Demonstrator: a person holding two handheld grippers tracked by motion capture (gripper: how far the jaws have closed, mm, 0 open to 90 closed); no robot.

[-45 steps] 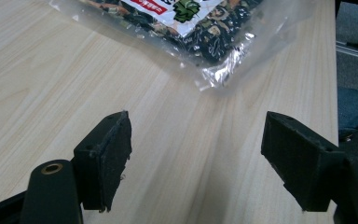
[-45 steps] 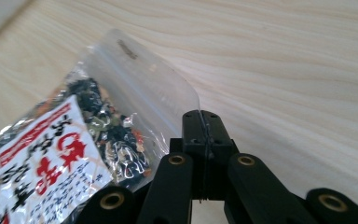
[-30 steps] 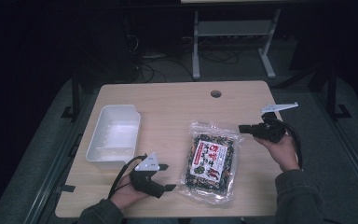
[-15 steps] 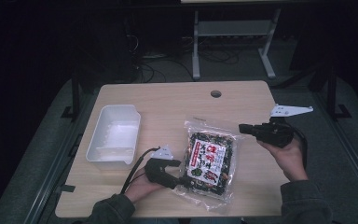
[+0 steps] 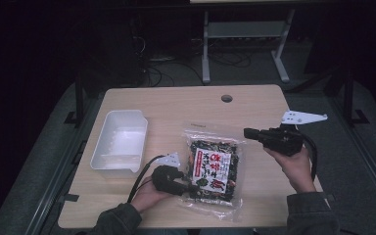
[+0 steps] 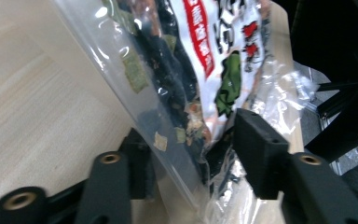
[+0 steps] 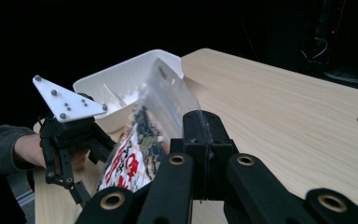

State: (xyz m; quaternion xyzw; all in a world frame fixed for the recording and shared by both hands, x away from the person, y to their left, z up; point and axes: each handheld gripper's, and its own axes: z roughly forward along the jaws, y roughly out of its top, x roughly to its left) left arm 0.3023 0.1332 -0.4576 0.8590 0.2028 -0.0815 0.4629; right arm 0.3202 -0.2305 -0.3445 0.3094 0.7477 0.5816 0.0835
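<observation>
A clear snack bag (image 5: 213, 164) with a red and white label lies mid-table. My left gripper (image 5: 188, 187) sits at the bag's near left corner. In the left gripper view its jaws have just been closing, and the gripper (image 6: 193, 135) now pinches the crinkled bag (image 6: 186, 70) between its pads. My right gripper (image 5: 249, 132) is held above the table to the right of the bag, pointing left. In the right gripper view it (image 7: 205, 140) is shut with nothing in it, and the bag (image 7: 144, 126) lies just beyond.
A white plastic tray (image 5: 102, 142) stands empty on the left of the table, also seen as a tray (image 7: 121, 79) behind the bag. A cable hole (image 5: 226, 98) is near the far edge. A metal stand (image 5: 245, 29) and cables lie on the floor behind.
My left hand slid right to the bag's near left corner and its jaws closed on that corner. My right gripper rose a little and drifted right, still shut.
</observation>
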